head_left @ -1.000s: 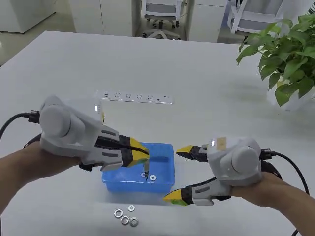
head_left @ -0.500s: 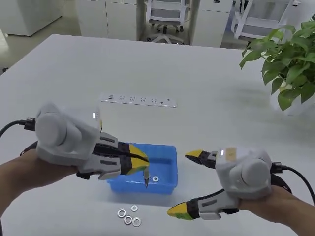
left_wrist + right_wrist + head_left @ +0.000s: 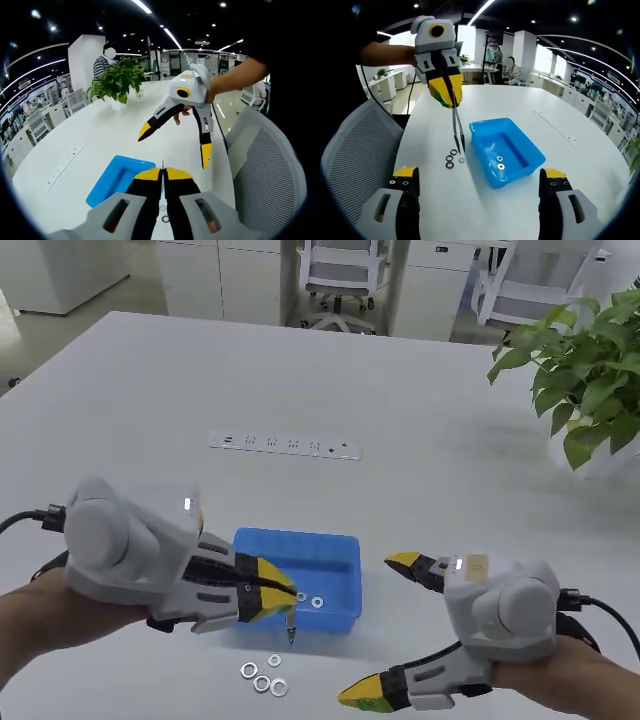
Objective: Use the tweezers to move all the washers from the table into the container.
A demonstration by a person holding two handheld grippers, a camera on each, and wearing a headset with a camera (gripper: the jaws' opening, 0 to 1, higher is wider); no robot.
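White table (image 3: 300, 380) — power strip (image 3: 285, 444), potted plant (image 3: 590, 370); office chairs (image 3: 335, 270) behind — ceiling light strips (image 3: 482, 11).

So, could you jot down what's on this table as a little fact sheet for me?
Setting: white table
Container: blue tray, open top
Washers in tray: two
Washers on table: four, clustered just in front of the tray
Left gripper: shut on tweezers
Tweezers tips: pointing down, just outside the tray's front edge, near the loose washers
Right gripper: open, holding nothing, to the right of the tray
Job status: not finished
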